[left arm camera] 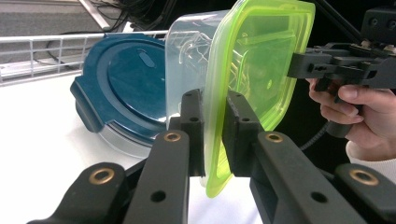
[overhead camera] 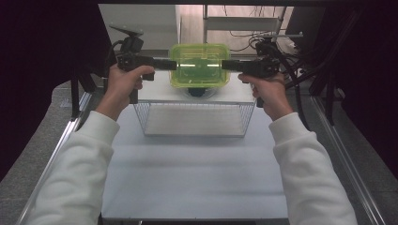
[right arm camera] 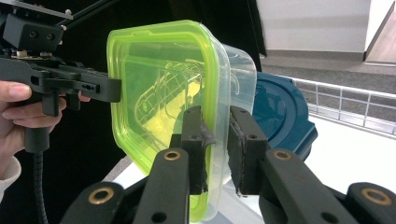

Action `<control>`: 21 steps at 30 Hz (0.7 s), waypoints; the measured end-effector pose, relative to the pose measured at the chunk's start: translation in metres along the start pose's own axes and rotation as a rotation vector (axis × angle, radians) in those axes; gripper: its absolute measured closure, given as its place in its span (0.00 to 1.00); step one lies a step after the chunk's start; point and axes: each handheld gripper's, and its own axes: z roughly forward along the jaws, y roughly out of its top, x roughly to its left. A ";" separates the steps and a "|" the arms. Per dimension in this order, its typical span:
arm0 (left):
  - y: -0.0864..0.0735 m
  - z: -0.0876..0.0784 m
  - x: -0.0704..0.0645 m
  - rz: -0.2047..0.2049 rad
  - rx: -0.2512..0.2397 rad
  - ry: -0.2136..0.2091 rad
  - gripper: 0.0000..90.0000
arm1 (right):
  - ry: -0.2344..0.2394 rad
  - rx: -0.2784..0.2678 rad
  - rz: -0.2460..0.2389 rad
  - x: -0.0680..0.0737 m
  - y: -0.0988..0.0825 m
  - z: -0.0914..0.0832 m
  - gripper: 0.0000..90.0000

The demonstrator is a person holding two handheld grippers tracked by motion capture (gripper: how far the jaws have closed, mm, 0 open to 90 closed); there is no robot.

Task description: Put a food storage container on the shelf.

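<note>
A clear plastic container with a lime-green lid (overhead camera: 199, 65) hangs tipped on its side above the white shelf, its lid facing the person. My left gripper (overhead camera: 172, 64) is shut on its left rim, and my right gripper (overhead camera: 225, 64) is shut on its right rim. In the left gripper view the jaws (left arm camera: 215, 100) pinch the green lid edge (left arm camera: 261, 60), with the right gripper (left arm camera: 303, 65) across from them. In the right gripper view the jaws (right arm camera: 216, 116) clamp the rim of lid and tub (right arm camera: 159, 88), and the left gripper (right arm camera: 112, 88) grips the far edge.
A round container with a dark blue lid (left arm camera: 121, 84) leans on the white shelf behind the held one. A wire basket (overhead camera: 195, 119) stands under the shelf on the white table (overhead camera: 187, 178). Cables and dark curtains lie at the back and sides.
</note>
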 end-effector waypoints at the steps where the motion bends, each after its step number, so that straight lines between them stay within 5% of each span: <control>1: 0.002 0.001 0.002 -0.007 0.000 0.000 0.89 | 0.003 -0.001 0.003 -0.001 0.001 0.001 0.85; 21: 0.013 0.018 0.032 -0.119 0.022 -0.004 0.89 | 0.000 0.067 0.142 -0.028 0.009 0.030 0.85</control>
